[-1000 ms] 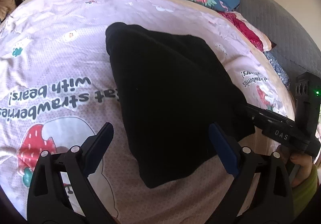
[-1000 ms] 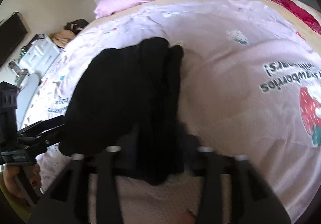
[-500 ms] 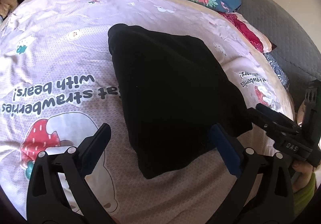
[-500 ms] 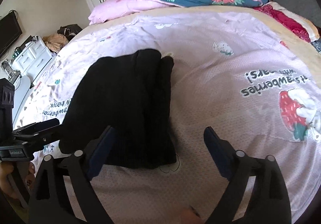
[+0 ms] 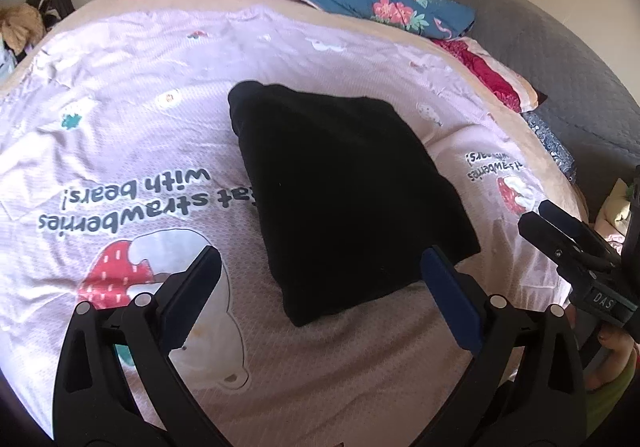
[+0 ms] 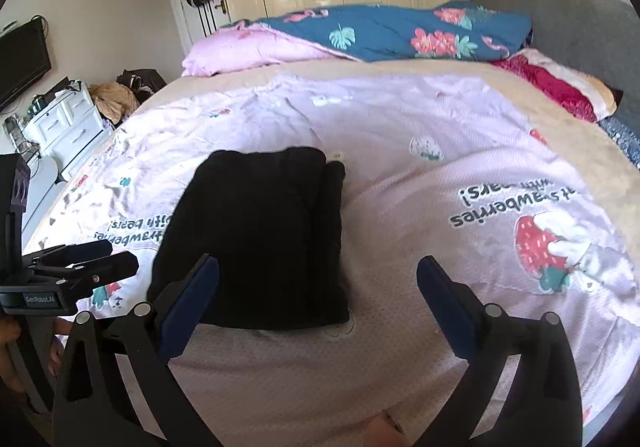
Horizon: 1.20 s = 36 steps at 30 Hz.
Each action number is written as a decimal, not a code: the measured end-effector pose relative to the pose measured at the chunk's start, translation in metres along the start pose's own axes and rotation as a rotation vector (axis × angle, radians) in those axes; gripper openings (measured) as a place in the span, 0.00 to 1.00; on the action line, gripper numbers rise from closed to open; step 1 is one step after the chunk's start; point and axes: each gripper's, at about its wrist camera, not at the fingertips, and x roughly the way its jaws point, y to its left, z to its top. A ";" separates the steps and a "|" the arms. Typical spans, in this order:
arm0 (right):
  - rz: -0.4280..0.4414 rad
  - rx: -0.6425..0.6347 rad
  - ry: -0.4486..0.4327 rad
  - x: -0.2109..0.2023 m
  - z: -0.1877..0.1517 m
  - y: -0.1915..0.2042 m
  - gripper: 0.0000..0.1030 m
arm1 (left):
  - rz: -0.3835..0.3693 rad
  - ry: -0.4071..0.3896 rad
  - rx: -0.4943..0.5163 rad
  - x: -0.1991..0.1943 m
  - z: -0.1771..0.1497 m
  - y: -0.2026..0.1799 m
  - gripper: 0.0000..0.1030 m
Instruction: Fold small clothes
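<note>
A black garment (image 5: 344, 199) lies folded in a thick rectangle on the pink printed bedcover (image 5: 120, 127). My left gripper (image 5: 320, 259) hovers open above its near corner and touches nothing. In the right wrist view the black garment (image 6: 260, 239) sits ahead and to the left of my right gripper (image 6: 318, 265). Its jaws are opening wide, with only bare bedcover (image 6: 440, 175) between them. Each gripper shows in the other's view: the right gripper (image 5: 560, 231) at the right edge, the left gripper (image 6: 100, 259) at the left edge, both held by a person's hands.
A pink pillow (image 6: 248, 51) and a blue floral quilt (image 6: 400, 31) lie at the far side of the bed. A red blanket (image 6: 560, 87) and the grey headboard (image 6: 560, 7) are on the right. White drawers (image 6: 68, 123) stand beyond the left edge.
My right gripper's jaws have opened off the garment's near edge. Both grippers have drawn back and up. The garment stays folded on the bed.
</note>
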 end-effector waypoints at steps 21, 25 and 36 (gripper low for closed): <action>-0.023 -0.017 -0.107 -0.065 -0.046 0.035 0.96 | 0.027 -0.108 0.059 -0.067 -0.046 -0.001 0.91; -0.034 -0.012 -0.140 -0.071 -0.063 0.038 0.96 | 0.035 -0.118 0.054 -0.067 -0.063 0.004 0.91; -0.075 0.001 -0.101 -0.054 -0.110 0.037 0.96 | 0.045 -0.111 0.041 -0.054 -0.097 0.016 0.91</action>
